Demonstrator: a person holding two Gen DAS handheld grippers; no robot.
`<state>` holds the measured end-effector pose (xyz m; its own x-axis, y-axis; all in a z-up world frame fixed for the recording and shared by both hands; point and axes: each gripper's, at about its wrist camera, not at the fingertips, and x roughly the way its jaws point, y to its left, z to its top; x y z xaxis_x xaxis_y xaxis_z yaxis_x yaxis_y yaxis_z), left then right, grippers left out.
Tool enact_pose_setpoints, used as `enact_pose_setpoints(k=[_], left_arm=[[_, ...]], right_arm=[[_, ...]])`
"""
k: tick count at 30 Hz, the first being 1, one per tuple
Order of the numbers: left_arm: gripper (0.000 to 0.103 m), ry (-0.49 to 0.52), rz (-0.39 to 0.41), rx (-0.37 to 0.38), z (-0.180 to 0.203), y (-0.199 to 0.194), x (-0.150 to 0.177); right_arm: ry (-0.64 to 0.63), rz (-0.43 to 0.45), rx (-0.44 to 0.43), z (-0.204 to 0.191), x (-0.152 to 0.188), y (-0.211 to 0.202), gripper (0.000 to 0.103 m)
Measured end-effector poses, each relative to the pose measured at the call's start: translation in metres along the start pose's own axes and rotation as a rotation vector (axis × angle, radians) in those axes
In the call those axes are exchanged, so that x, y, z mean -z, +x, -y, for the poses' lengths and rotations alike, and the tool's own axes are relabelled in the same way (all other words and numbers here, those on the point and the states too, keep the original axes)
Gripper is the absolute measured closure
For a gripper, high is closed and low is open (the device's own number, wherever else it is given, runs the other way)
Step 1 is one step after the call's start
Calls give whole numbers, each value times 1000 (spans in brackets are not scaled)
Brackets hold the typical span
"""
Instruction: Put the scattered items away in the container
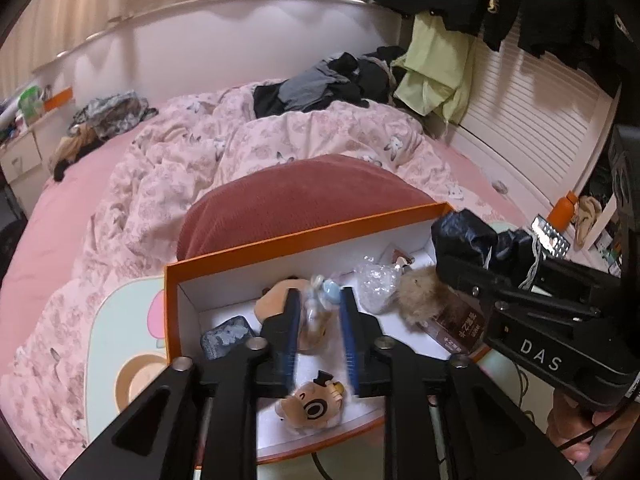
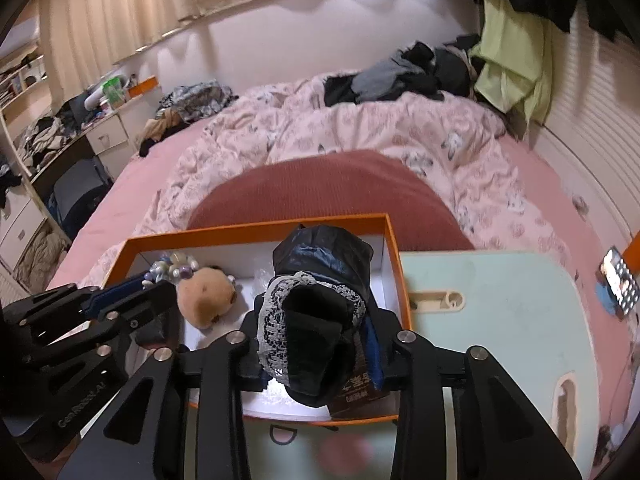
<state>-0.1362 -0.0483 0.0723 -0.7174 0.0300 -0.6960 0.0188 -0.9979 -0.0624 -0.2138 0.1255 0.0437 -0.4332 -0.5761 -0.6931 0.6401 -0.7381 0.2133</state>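
The orange box [image 1: 224,258] with its white inside sits on a pale lap table [image 2: 500,304] at the near end of the bed, just in front of a dark red cushion [image 2: 320,192]. Inside it lie a tan plush toy [image 2: 206,294], a small plush face with a top hat [image 1: 314,404], a dark tin [image 1: 225,338], a crinkled clear wrapper [image 1: 376,284], a furry brown ball [image 1: 420,296] and a brown packet [image 1: 456,326].

The left gripper [image 1: 320,312] hangs over the box's left part, its fingers spread to either side of a small clear bag of pale blue trinkets [image 1: 320,300]; whether they touch it cannot be told.

The right gripper [image 2: 316,320] is over the box's right part, pinching a bundle of black cloth with lace trim [image 2: 316,300].

Beyond lies the rumpled pink floral duvet [image 1: 248,148].
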Motion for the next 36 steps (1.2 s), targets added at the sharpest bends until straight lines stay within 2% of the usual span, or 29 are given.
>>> enact_pose_setpoints(k=[1, 2, 4, 5, 14, 21, 25, 30, 36], left_arm=[[60, 7, 7, -10, 1, -2, 1], [44, 10, 16, -20, 1, -4, 2], [40, 11, 46, -39, -1, -10, 3], [39, 12, 51, -37, -2, -12, 3], [34, -20, 61, -14, -9, -27, 5], [19, -74, 80, -18, -10, -59, 34], [15, -71, 48, 26, -4, -71, 65], [14, -61, -61, 43, 5, -61, 106], [14, -48, -115, 3, 17, -41, 128]], right_arm=[[2, -1, -6, 0, 1, 0, 64], [-3, 0, -4, -2, 1, -1, 60], [-14, 9, 40, -5, 2, -4, 34], [-19, 28, 64, -6, 3, -7, 33], [-77, 76, 107, -15, 4, -22, 33], [-71, 114, 104, -14, 23, -55, 33], [-85, 63, 110, -17, 49, -68, 32], [-66, -43, 94, -9, 90, -63, 32], [4, -91, 93, 6, 126, -58, 32]])
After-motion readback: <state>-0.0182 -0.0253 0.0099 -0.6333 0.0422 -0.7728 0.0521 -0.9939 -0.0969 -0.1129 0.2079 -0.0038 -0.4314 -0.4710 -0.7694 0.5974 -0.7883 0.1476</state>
